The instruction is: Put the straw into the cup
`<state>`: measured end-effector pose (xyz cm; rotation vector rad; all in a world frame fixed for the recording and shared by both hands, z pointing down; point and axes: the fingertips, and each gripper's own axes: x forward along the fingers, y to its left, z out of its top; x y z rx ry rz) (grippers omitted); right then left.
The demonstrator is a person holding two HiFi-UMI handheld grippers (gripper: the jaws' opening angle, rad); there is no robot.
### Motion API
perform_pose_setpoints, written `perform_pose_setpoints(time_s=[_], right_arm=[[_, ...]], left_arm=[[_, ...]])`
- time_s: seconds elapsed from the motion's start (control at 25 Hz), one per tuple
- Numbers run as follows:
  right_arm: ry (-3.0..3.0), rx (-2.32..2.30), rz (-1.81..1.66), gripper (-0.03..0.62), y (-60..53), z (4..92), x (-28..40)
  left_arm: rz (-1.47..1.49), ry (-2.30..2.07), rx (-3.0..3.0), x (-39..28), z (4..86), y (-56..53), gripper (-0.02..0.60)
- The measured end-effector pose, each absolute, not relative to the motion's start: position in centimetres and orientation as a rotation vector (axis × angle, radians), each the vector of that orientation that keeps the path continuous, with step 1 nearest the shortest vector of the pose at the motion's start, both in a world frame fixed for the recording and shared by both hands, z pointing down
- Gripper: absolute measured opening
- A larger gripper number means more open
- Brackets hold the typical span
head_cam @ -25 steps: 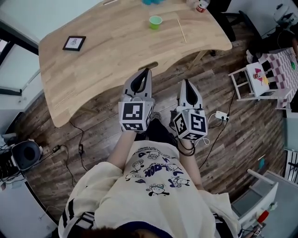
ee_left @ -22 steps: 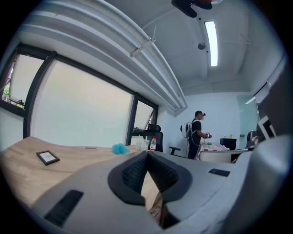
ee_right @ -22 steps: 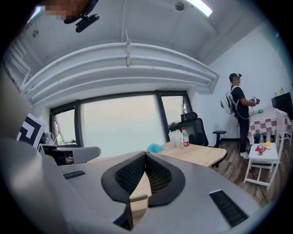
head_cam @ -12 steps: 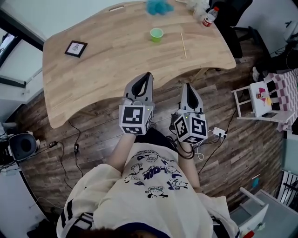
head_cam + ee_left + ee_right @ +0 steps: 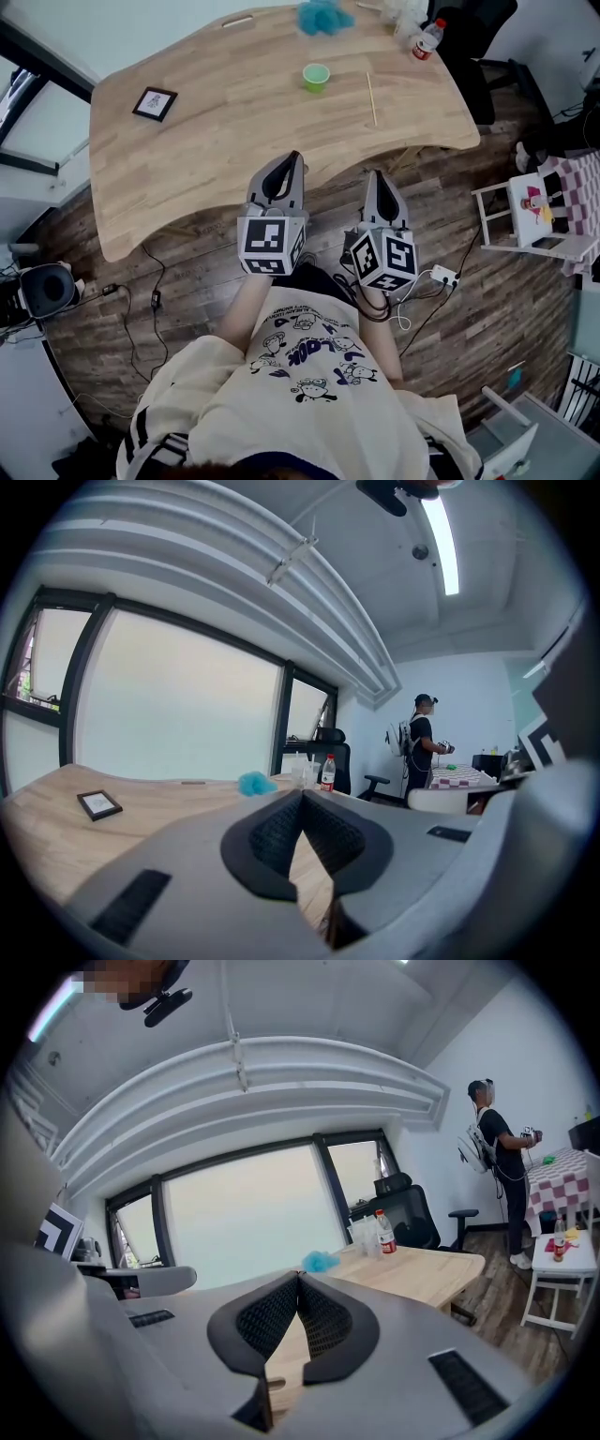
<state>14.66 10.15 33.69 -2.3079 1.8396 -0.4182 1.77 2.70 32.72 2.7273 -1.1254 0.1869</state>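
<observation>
The cup point(image 5: 316, 77) is small and light green. It stands upright with its open mouth up on the wooden tabletop point(image 5: 234, 122), in the upper middle of the head view and toward the far edge. Nothing shows inside it from here. The straw point(image 5: 371, 97) is a thin, pale, straight stick lying flat on the same tabletop, just right of the cup and not touching it. It runs almost straight up and down the frame, its near end pointing toward the lower right.

Left tool point(image 5: 302, 795) — tips together, nothing held — faces wooden table point(image 5: 52, 816).
</observation>
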Motion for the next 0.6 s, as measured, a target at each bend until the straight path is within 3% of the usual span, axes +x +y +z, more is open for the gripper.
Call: perform_pose_setpoints(time_s=[0.6], right_arm=[[1.805, -2.366, -0.428, -0.005, 5.2, 34.1, 17.3]], left_arm=[[0.181, -1.072, 2.706, 4.8, 33.8, -3.4, 0.032]])
